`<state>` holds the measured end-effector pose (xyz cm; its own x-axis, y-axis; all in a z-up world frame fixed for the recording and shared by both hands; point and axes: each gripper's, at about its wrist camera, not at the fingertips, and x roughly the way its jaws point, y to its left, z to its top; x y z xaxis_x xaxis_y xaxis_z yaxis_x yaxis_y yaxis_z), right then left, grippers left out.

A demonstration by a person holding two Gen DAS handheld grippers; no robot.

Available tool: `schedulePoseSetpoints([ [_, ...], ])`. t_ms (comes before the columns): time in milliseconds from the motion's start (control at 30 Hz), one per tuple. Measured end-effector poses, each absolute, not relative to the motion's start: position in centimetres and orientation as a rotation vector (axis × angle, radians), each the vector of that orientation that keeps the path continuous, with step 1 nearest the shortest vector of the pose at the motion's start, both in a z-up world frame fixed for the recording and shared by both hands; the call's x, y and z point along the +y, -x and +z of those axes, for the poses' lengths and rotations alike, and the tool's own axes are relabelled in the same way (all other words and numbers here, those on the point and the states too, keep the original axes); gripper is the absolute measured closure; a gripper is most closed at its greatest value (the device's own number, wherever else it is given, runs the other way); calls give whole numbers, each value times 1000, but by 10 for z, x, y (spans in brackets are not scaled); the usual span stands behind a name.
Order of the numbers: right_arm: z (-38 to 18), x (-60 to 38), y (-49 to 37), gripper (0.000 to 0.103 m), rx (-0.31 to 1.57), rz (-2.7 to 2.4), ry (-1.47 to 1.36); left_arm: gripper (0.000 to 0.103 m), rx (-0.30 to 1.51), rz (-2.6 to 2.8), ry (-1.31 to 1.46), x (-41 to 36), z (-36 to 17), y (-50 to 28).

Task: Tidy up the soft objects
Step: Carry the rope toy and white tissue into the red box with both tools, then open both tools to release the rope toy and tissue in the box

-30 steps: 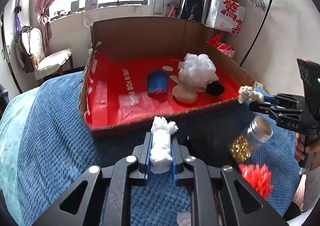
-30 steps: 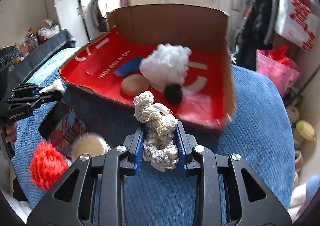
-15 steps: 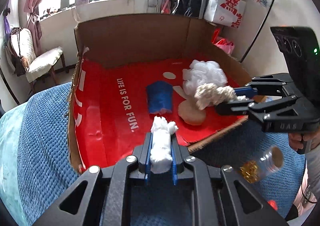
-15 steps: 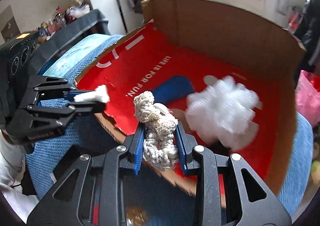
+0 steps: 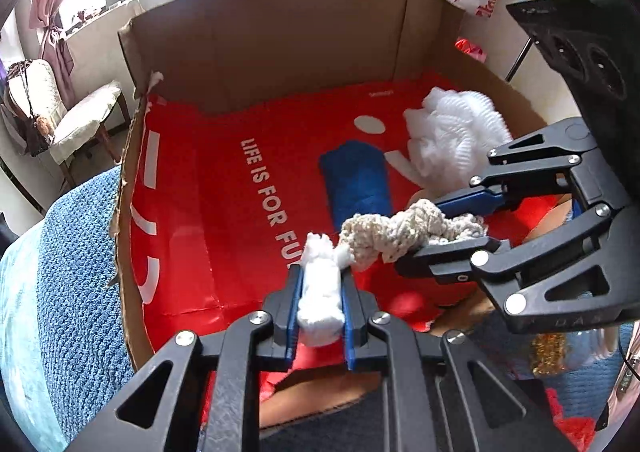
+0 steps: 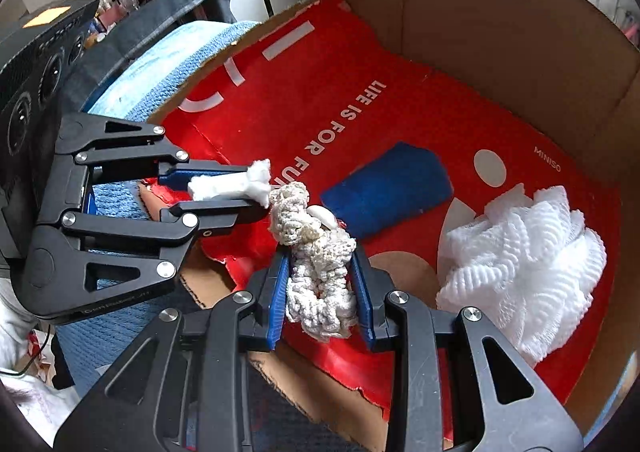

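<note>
My left gripper [image 5: 322,272] is shut on a white cotton wad [image 5: 320,292]; it also shows in the right wrist view [image 6: 228,188]. My right gripper [image 6: 322,252] is shut on a beige knitted rope bundle [image 6: 316,260], seen too in the left wrist view [image 5: 396,232]. Both are held over the front edge of the cardboard box [image 5: 280,32] with its red liner [image 5: 224,212], the two held things nearly touching. Inside lie a blue cloth [image 5: 356,180] and a white mesh puff [image 5: 452,136].
The box rests on a blue knitted blanket [image 5: 76,252]. A jar of gold glitter [image 5: 560,348] and a red pom-pom [image 5: 576,424] lie outside the box at the right. A tan round pad [image 6: 404,272] lies by the puff.
Both grippers have moved forward over the box's front edge and closer together, each still holding its object. The box fills more of both views.
</note>
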<state>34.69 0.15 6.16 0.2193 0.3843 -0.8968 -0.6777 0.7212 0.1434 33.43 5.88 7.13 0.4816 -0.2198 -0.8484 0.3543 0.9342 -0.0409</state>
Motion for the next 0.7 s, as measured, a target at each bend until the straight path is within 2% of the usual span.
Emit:
schedulePoseSetpoints([
  [200,56,10,-347,74,1130,745,373,86,1037,-353,-173,56,62,-343],
  [533,53,28,-351,72,1139,759,439,65,1042,-333,-209,48,52,-352],
  [600,53,32,-351,69,1137,761,449,63,1043,-339,-211,48,53,-351],
  [667,53,35,-348,55,1132,766,453,59,1041,-341,-212,49,53,-350],
  [700,53,36,-349,54,1126,766,460,58,1037,-338,-217,49,54,-349],
])
